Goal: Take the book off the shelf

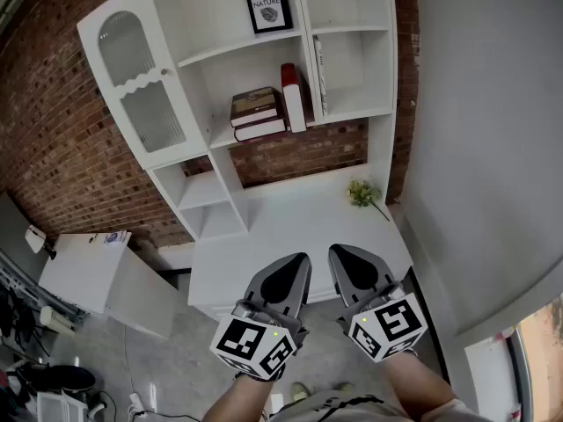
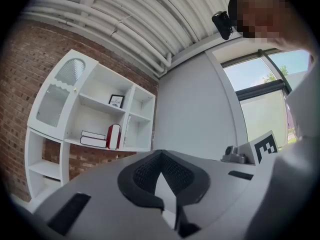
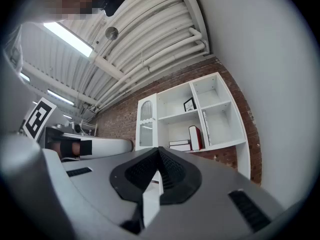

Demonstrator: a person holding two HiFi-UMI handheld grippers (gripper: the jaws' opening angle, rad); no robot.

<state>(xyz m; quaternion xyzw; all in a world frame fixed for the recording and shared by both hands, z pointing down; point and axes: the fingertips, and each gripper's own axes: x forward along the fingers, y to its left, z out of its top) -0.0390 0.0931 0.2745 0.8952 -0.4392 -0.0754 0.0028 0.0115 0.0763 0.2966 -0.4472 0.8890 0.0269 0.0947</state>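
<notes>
A red and white book [image 1: 292, 97] stands upright on the middle shelf of the white shelf unit [image 1: 198, 56], next to two stacked dark books [image 1: 256, 112]. The red book [image 2: 113, 136] also shows in the left gripper view, and the same red book [image 3: 195, 137] in the right gripper view. My left gripper [image 1: 296, 262] and right gripper [image 1: 341, 253] are held side by side low over the white counter [image 1: 264, 227], well short of the shelf. Both are shut with nothing between their jaws.
A framed print [image 1: 267, 5] stands on the upper shelf. A thin white book [image 1: 318, 61] leans in the right compartment. A small green plant sprig [image 1: 362, 193] lies on the counter's right. A glass cabinet door [image 1: 138, 84] is at the shelf's left, a brick wall [image 1: 53, 130] behind.
</notes>
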